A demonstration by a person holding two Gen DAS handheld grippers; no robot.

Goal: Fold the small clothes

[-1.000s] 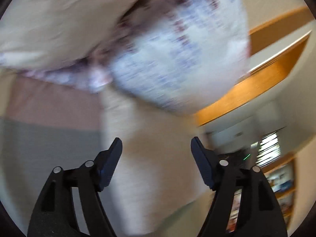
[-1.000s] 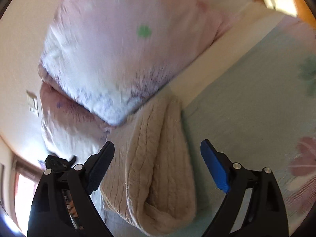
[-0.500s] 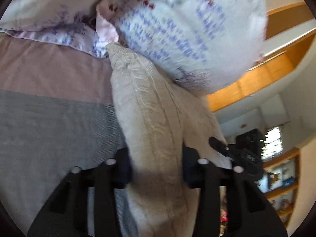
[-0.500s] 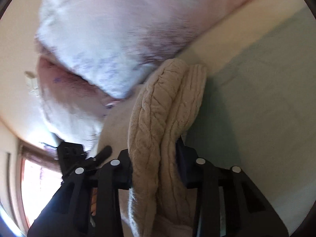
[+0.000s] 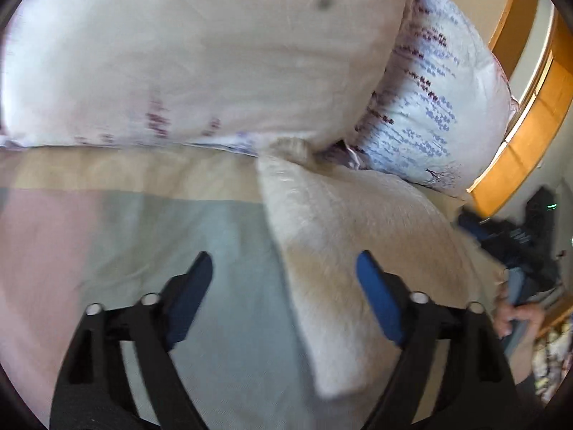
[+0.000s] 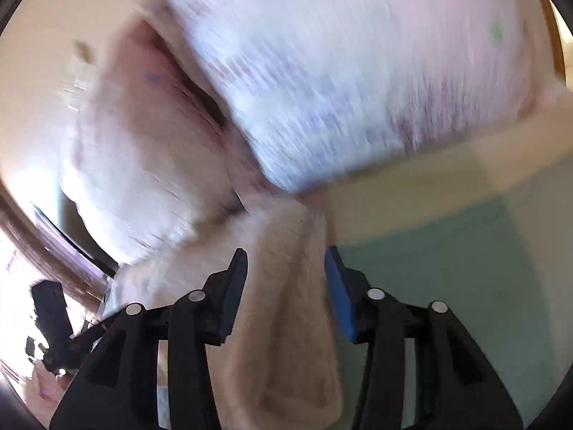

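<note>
1. We see a soft, fuzzy beige knit garment at centre right.
2. We see smooth printed-cotton pillows above, over matt woven pastel bedding.
3. We note the glossy orange wooden headboard, upper right.

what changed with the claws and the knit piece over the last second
Both claws closed on the beige knit garment half a second ago and have since let go. The left claw now stands wide open, with the garment's edge between its fingers. The right claw is open around the folded part. The garment is still on the bed against the pillows.
</note>
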